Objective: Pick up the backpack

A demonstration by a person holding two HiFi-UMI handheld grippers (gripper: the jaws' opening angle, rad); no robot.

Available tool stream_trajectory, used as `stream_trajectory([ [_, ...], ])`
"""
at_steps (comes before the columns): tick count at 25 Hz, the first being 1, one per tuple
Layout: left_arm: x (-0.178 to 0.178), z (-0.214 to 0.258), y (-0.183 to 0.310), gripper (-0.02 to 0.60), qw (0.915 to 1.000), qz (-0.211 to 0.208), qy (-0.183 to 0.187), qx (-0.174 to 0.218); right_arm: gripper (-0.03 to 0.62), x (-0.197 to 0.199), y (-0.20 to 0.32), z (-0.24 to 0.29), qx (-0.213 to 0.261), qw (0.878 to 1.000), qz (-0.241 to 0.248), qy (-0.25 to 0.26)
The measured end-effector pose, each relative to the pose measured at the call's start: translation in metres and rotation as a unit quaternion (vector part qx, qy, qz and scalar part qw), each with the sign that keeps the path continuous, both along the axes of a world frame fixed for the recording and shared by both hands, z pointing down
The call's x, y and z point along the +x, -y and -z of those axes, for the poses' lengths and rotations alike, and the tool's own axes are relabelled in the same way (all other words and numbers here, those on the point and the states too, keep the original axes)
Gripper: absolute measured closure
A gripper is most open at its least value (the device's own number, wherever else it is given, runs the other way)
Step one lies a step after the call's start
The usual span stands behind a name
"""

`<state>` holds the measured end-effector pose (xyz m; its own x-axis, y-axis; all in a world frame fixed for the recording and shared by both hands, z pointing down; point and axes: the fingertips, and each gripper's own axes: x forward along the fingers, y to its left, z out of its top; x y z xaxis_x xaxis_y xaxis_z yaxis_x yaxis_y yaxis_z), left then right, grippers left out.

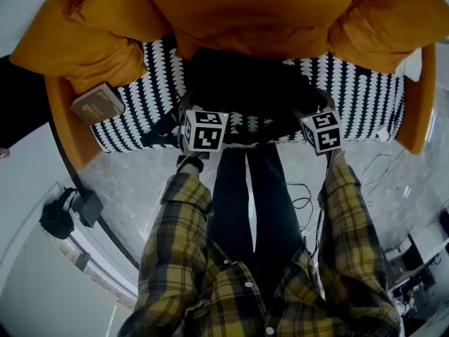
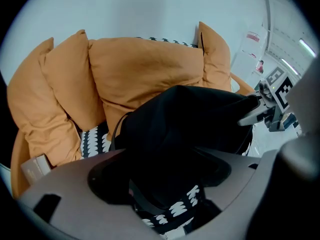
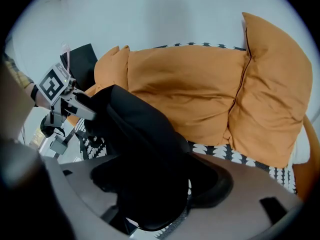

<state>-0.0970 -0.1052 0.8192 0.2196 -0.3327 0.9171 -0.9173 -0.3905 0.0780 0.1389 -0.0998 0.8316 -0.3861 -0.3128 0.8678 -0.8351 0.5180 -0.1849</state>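
A black backpack (image 1: 245, 83) stands on the black-and-white patterned seat (image 1: 151, 93) of a sofa and leans against orange cushions (image 1: 252, 9). My left gripper (image 1: 195, 111) is at the backpack's left side and my right gripper (image 1: 317, 107) at its right side, both pointing steeply down. In the left gripper view the backpack (image 2: 190, 119) fills the space between the wide-spread jaws; the same holds for the backpack (image 3: 135, 134) in the right gripper view. The fingertips are hidden behind the black fabric. I see no pad pressing on it.
A tan box-like book (image 1: 98, 104) lies on the sofa's left end. Orange side cushions (image 1: 66, 37) flank the seat. Cables (image 1: 379, 167) trail on the pale floor at right, and a black object (image 1: 59, 216) lies at left. The person's legs (image 1: 249, 195) stand right before the sofa.
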Motion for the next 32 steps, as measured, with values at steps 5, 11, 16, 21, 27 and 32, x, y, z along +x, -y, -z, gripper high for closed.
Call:
stream_trajectory([
  [5,0.002,-0.008,-0.001,0.231,0.9997,-0.008,0.019,-0.012,0.262,-0.003,-0.002,-0.003,-0.005,1.000,0.008,-0.018],
  [11,0.001,-0.008,0.002,0.353,0.9993,0.000,0.035,-0.013,0.362,-0.007,-0.003,-0.001,-0.012,1.000,0.006,-0.025],
  [16,0.002,-0.008,0.001,0.444,0.9994,0.005,0.027,-0.022,0.449,-0.013,-0.007,0.003,-0.015,1.000,-0.013,-0.006],
  [21,0.005,-0.008,0.000,0.500,0.9996,0.006,0.019,-0.021,0.536,-0.022,-0.014,0.005,-0.011,1.000,-0.010,0.009],
  [27,0.007,-0.002,-0.004,0.522,0.9997,0.007,0.015,-0.018,0.546,-0.022,-0.017,0.011,-0.003,1.000,-0.016,0.017],
  [32,0.005,0.014,-0.006,0.528,0.9999,0.011,0.013,-0.002,0.549,-0.025,-0.021,0.026,0.006,0.999,-0.026,0.026],
])
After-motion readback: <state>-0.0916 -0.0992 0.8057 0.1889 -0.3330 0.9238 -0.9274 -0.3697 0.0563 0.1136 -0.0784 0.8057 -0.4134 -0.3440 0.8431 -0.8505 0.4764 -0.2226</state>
